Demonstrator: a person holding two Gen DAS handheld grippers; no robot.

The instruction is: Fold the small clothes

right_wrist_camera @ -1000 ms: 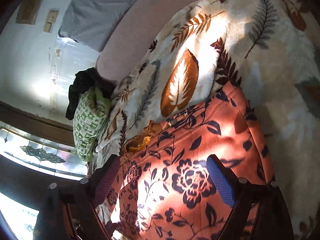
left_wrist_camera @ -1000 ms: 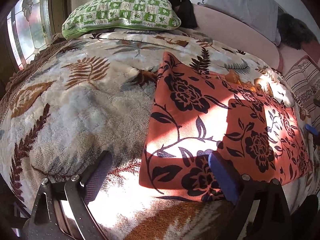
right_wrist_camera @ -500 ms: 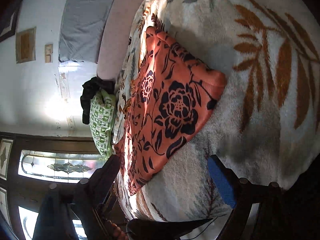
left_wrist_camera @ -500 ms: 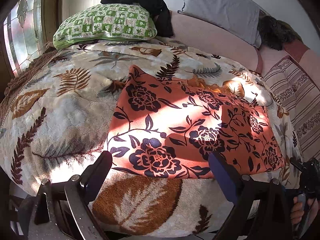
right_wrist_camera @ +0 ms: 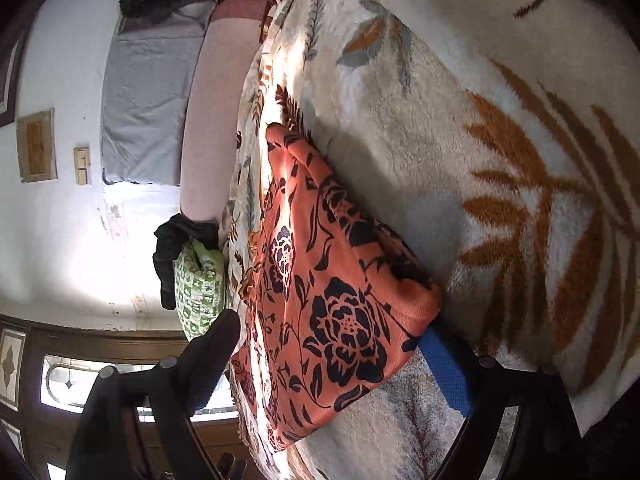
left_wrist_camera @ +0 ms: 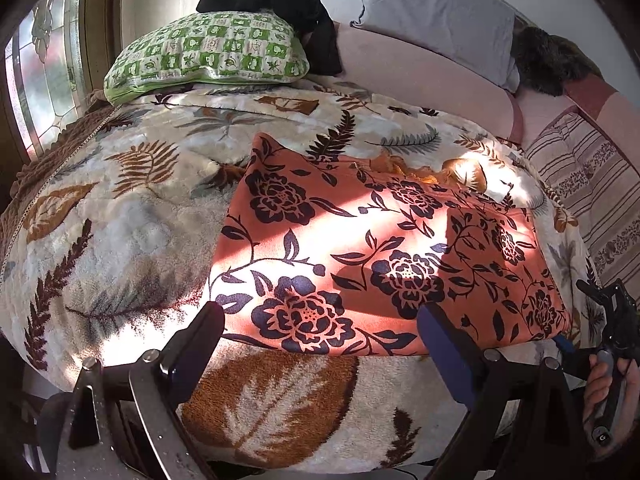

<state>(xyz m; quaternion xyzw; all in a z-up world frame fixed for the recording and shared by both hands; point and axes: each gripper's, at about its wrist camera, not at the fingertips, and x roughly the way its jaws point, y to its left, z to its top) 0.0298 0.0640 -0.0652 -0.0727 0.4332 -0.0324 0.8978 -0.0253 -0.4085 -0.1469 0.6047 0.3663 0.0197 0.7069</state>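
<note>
Orange floral garment (left_wrist_camera: 384, 264) lay flat on bed blanket (left_wrist_camera: 120, 240); left tongs (left_wrist_camera: 320, 344) and right tongs (right_wrist_camera: 332, 356) gaped, empty, at 6 o'clock

This is a room in a home, a place to rest. A soft blanket (left_wrist_camera: 132, 216) with leaf shapes covers a bed or couch. A green pillow (left_wrist_camera: 208, 56) sits at the far left, and a gray pillow (left_wrist_camera: 436, 16) leans on the pink back (left_wrist_camera: 420, 76) far away. A colored glass window (left_wrist_camera: 44, 68) lets sun in at the left.
</note>
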